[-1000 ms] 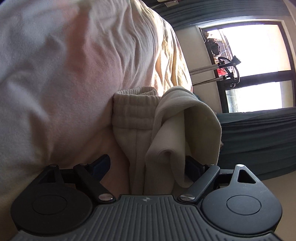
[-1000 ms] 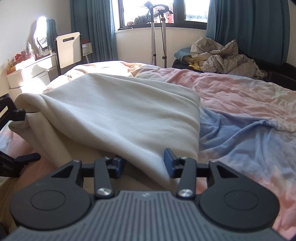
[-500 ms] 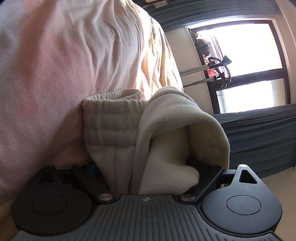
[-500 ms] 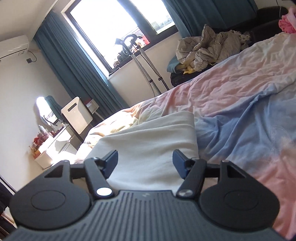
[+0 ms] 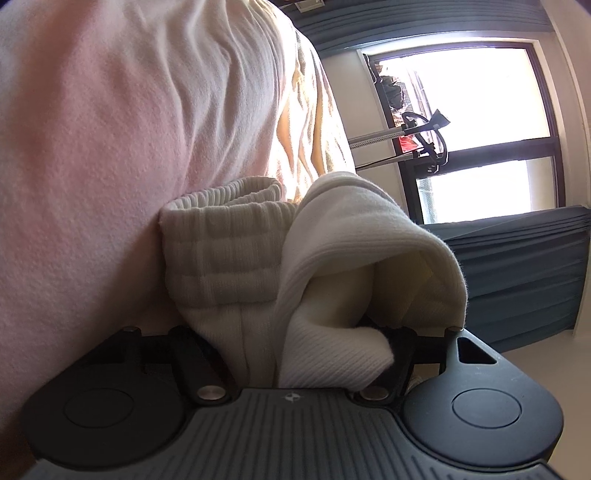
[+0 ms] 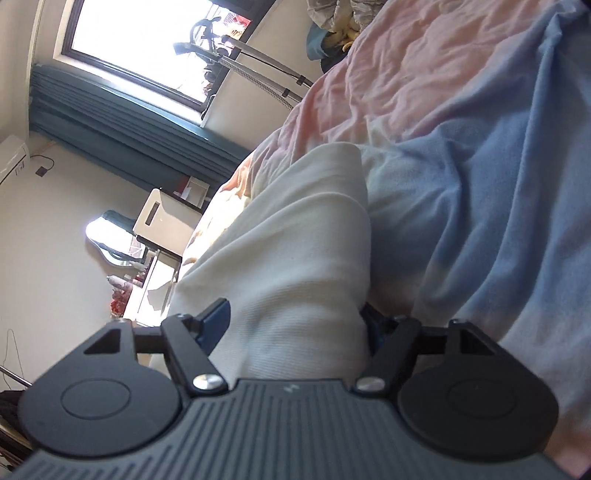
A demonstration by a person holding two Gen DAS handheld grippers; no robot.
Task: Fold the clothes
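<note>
A cream knit garment (image 5: pixel 236 258) with a ribbed waistband lies folded on the bed. My left gripper (image 5: pixel 295 343) is rolled on its side, with a thick fold of the garment filling the space between its fingers. They look closed on it, though the cloth hides the pads. In the right wrist view the same garment (image 6: pixel 295 258) runs from the bed into my right gripper (image 6: pixel 295 325). That gripper is also rolled sideways, with its jaws set wide around the cloth and blue pads (image 6: pixel 216 321) showing.
The bed has a pink and blue duvet (image 6: pixel 480 166). A window with teal curtains (image 6: pixel 122 125), a metal stand (image 6: pixel 258 70), a white dresser (image 6: pixel 159 258) and a pile of laundry (image 6: pixel 343 14) lie beyond.
The left gripper has pushed further onto the garment and its fingers have closed in on the fold. The right gripper has rolled far to the side, with cloth now between its jaws.
</note>
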